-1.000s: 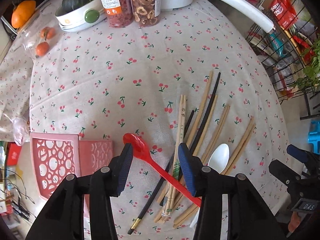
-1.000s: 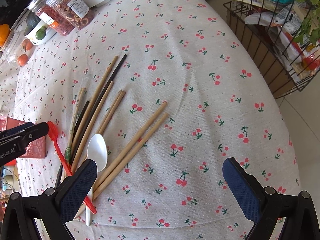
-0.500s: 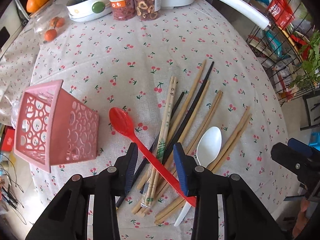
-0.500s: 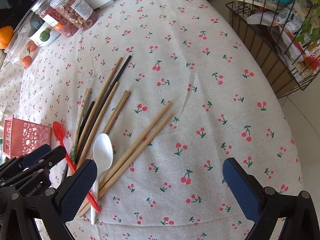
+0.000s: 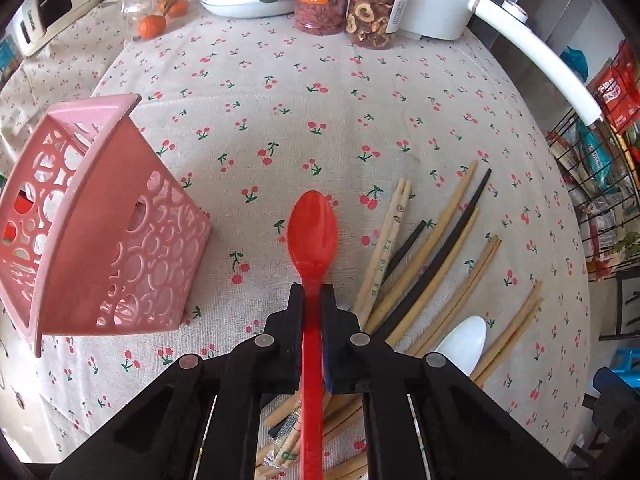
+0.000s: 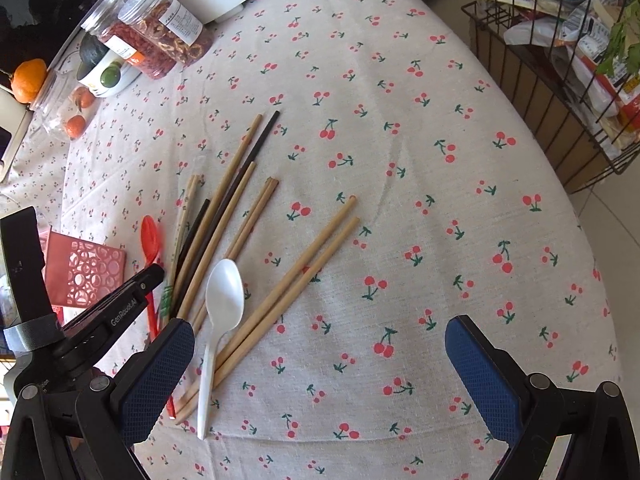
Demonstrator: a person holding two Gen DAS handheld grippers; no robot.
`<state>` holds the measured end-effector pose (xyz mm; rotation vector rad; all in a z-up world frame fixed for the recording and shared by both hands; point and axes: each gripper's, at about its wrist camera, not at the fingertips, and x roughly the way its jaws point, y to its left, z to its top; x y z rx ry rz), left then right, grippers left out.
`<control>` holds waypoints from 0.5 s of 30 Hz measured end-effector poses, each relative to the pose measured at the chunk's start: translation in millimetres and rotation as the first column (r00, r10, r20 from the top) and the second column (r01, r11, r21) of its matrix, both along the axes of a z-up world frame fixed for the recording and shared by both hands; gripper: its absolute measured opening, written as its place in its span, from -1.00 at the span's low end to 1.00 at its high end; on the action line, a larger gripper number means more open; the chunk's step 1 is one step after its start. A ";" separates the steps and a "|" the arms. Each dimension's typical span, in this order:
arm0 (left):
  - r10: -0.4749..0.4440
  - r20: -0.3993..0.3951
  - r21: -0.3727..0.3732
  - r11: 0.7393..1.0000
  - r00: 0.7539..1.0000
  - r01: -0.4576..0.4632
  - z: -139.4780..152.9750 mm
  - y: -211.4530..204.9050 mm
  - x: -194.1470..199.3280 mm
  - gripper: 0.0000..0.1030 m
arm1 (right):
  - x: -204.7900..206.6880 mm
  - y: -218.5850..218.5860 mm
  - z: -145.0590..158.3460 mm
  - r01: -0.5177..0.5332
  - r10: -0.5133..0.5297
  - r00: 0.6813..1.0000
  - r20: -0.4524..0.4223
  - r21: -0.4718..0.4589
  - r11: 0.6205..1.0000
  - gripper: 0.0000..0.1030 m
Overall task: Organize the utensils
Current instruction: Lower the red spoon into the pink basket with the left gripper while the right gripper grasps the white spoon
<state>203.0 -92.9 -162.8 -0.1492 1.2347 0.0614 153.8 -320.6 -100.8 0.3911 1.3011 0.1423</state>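
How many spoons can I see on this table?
2. The red spoon is gripped by its handle in the left gripper, near the pink basket. The white spoon lies on the tablecloth across the chopsticks.

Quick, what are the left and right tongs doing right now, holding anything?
Left tongs: closed on the red spoon, gripping its handle.
Right tongs: open wide, holding nothing.

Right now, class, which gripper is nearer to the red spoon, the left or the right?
Left. The left gripper is shut on the red spoon at its handle. The right gripper hangs open apart from it, over the tablecloth.
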 end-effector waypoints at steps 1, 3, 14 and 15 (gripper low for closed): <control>-0.021 0.023 -0.009 1.000 1.000 0.021 5.3 -1.1 -2.8 -0.86 | 0.3 0.8 0.0 -0.002 0.002 1.000 0.001 0.016 1.000 1.00; -0.073 0.087 -0.025 0.997 0.994 0.075 21.0 -4.9 -11.1 -0.86 | 0.9 3.4 0.9 -0.008 0.008 1.000 0.004 0.054 0.999 1.00; -0.196 0.433 -0.092 0.961 0.880 0.259 123.8 30.8 -77.2 -0.86 | 14.1 43.7 -10.3 -0.109 0.104 0.994 0.036 0.234 0.966 0.13; -0.201 0.452 -0.089 0.959 0.869 0.269 129.4 36.1 -83.2 -0.86 | 16.0 46.7 -14.1 -0.115 0.110 0.993 0.036 0.235 0.965 0.04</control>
